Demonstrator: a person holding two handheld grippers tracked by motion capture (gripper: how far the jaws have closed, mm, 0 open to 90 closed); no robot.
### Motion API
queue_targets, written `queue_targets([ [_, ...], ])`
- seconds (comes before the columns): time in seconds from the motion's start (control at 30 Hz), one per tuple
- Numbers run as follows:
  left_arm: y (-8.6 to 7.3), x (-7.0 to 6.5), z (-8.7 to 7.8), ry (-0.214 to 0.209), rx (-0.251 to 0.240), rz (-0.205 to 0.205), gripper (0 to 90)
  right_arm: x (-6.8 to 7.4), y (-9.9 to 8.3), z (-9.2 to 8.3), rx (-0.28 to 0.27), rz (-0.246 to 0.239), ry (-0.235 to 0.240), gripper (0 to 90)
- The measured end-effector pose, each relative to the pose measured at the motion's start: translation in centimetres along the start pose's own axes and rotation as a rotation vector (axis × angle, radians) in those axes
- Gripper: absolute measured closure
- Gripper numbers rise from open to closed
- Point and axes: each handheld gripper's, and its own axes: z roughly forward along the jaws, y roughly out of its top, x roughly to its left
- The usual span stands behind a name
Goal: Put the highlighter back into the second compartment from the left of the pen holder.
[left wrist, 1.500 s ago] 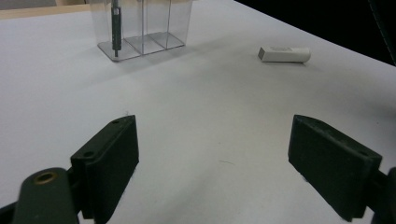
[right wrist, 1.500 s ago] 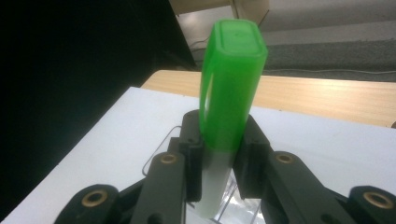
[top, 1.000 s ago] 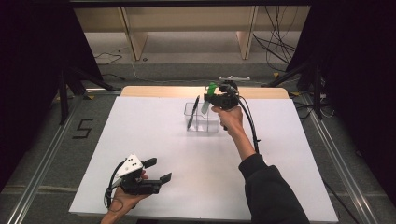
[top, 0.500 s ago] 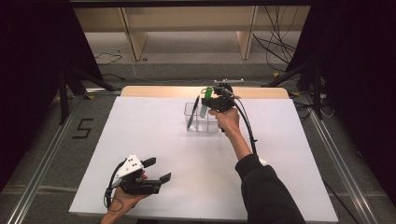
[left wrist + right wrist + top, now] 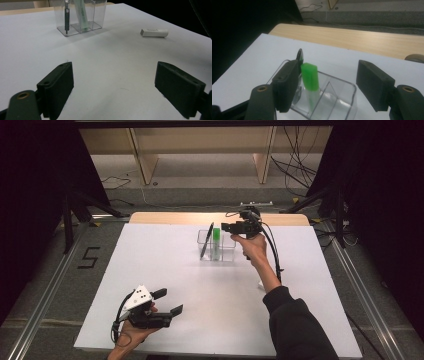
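A clear plastic organizer [image 5: 225, 251] stands at the far middle of the white table. A black pen [image 5: 206, 240] leans in its left compartment. In the middle compartment a tube with a green cap [image 5: 216, 235] stands upright. My right gripper [image 5: 228, 226] hovers open just right of the tube's top, touching nothing. The right gripper view has the green cap [image 5: 309, 76] close to the left jaw, the pen [image 5: 299, 55] behind it, and the right gripper [image 5: 328, 75] over the organizer [image 5: 337, 97]. My left gripper [image 5: 169, 301] rests open and empty at the front left, also seen as the left gripper [image 5: 112, 82].
A small white eraser-like block [image 5: 154, 32] lies on the table right of the organizer [image 5: 82, 17], near the person's right forearm [image 5: 267, 275]. The table's bare wooden strip [image 5: 362, 40] runs along the far edge. Cables lie on the floor beyond.
The green-capped tube went down from the right gripper into the organizer. The right gripper opened and drew slightly right. The left gripper stayed put.
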Motion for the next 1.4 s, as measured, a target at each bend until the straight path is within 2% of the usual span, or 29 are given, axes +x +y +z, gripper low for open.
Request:
queue_targets([
  [0.1,0.0,0.1,0.0,-0.019,-0.007,-0.014,15.2,-0.3,-0.3,-1.4,-0.006,-0.043,0.011,33.9],
  [0.27,0.0,0.2,-0.1,-0.028,-0.014,-0.024,15.2,-1.1,-1.4,-3.9,0.019,-0.111,0.053,31.8],
  [0.43,0.0,0.2,0.0,-0.034,-0.013,-0.032,15.2,-2.4,-3.0,-5.6,0.043,-0.099,0.098,31.4],
  [0.6,0.0,0.3,0.0,-0.033,-0.011,-0.031,15.2,-3.4,-5.0,-6.4,0.080,-0.121,0.093,31.3],
  [0.97,-0.1,0.2,0.1,-0.029,0.004,-0.015,15.2,-4.9,-8.1,-9.3,0.076,-0.145,0.074,31.2],
  [1.07,-0.2,0.2,0.1,-0.028,0.003,-0.016,15.2,-5.2,-8.6,-10.0,0.072,-0.170,0.060,30.8],
  [1.23,-0.2,0.2,0.2,-0.030,0.011,-0.015,15.3,-5.4,-9.5,-10.9,0.058,-0.169,0.083,30.5],
  [1.4,-0.1,0.1,0.2,-0.032,0.003,-0.013,15.2,-5.2,-10.7,-11.0,0.107,-0.205,0.086,29.4],
])
